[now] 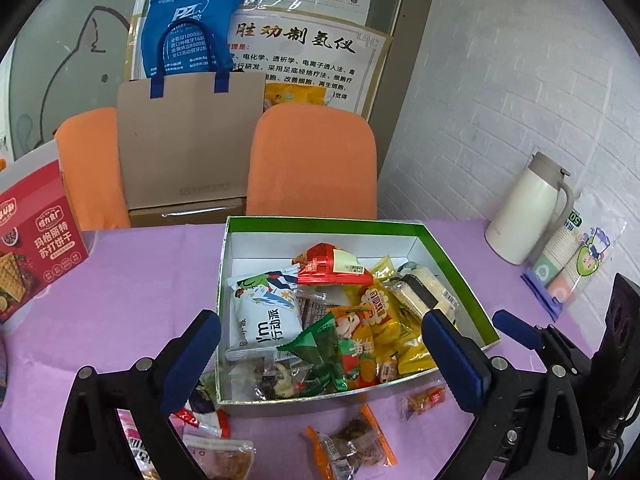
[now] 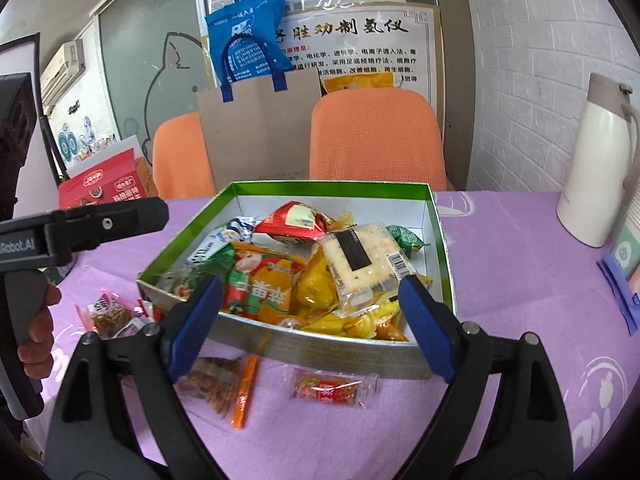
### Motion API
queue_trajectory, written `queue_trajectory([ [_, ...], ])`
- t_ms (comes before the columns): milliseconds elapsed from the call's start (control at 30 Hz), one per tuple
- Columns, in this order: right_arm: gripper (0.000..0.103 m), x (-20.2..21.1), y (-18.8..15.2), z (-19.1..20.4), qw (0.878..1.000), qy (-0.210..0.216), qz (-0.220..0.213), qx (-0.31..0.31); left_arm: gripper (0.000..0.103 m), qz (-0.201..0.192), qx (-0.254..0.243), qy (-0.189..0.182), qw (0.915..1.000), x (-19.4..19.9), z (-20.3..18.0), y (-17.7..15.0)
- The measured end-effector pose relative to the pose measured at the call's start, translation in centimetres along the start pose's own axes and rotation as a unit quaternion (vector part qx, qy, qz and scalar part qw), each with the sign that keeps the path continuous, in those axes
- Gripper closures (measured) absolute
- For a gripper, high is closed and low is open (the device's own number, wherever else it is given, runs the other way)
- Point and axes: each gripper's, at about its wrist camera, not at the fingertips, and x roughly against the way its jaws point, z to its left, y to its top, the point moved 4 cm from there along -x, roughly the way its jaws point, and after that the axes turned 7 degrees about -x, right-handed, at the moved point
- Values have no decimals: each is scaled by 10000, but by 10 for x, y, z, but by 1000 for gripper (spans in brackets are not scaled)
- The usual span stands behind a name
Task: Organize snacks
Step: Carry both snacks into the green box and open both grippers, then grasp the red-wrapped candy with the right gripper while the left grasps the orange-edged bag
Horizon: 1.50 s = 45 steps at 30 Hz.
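Your snack box (image 1: 456, 256), green-rimmed and heaped with packets, sits on the purple tablecloth (image 1: 132, 280), loose snacks (image 2: 332, 388) lying before it. Your left gripper (image 1: 320, 360) and right gripper (image 2: 312, 328) both tilt down over its near edge, jaws spread, holding nothing. Orange chairs (image 1: 316, 160) stand behind; a white jug (image 1: 524, 208) stands to the right.

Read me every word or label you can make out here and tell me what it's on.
"I'm 行动派": white snack pack in the box.
"玛格丽特 苏打饼干": red biscuit box.
"PZ": blue bag.
"Robot.AI": left tongs' handle.
"制氢仪": wall poster; its small print is too blurred to read.
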Motion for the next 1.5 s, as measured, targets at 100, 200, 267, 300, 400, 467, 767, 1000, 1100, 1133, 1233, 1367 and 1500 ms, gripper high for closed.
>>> queue_trajectory([
  [100,13,16,-2,8,9999,61,-86,36,1,-114,-1,-17,9999,18,-5,-3],
  [200,12,30,-7,14,9998,127,-120,68,1,-215,-16,-45,9998,37,-11,-8],
  [267,12,39,-11,16,9998,120,-119,66,1,-240,-42,-21,9997,48,-15,-12],
  [300,12,43,-14,17,9998,131,-98,60,1,-242,-49,-17,9997,53,-16,-15],
  [400,12,54,-25,17,9999,139,-44,-9,1,-172,-42,56,9998,65,-17,-27],
  [467,12,59,-33,13,9999,78,14,-66,1,-99,-55,172,9998,71,-16,-39],
  [767,12,61,-73,-9,9986,-119,422,-286,1,357,-32,-329,9988,45,-32,-93],
  [1000,12,58,-87,-26,9971,-277,590,-381,1,795,81,-269,9964,-9,-42,-101],
  [1100,12,55,-87,-28,9969,-320,622,-353,10,886,174,-355,9953,-23,-40,-102],
  [1133,12,54,-86,-28,9969,-319,635,-347,16,921,197,-414,9947,-25,-39,-104],
  [1233,12,45,-85,-27,9966,-328,687,-314,53,1065,246,-529,9926,-33,-35,-108],
  [1367,12,29,-84,-21,9958,-267,836,-265,63,1042,405,-788,9906,-26,-27,-114],
  [1500,12,5,-80,-18,9939,-229,1045,-257,63,1045,412,-792,9905,-9,-21,-127],
])
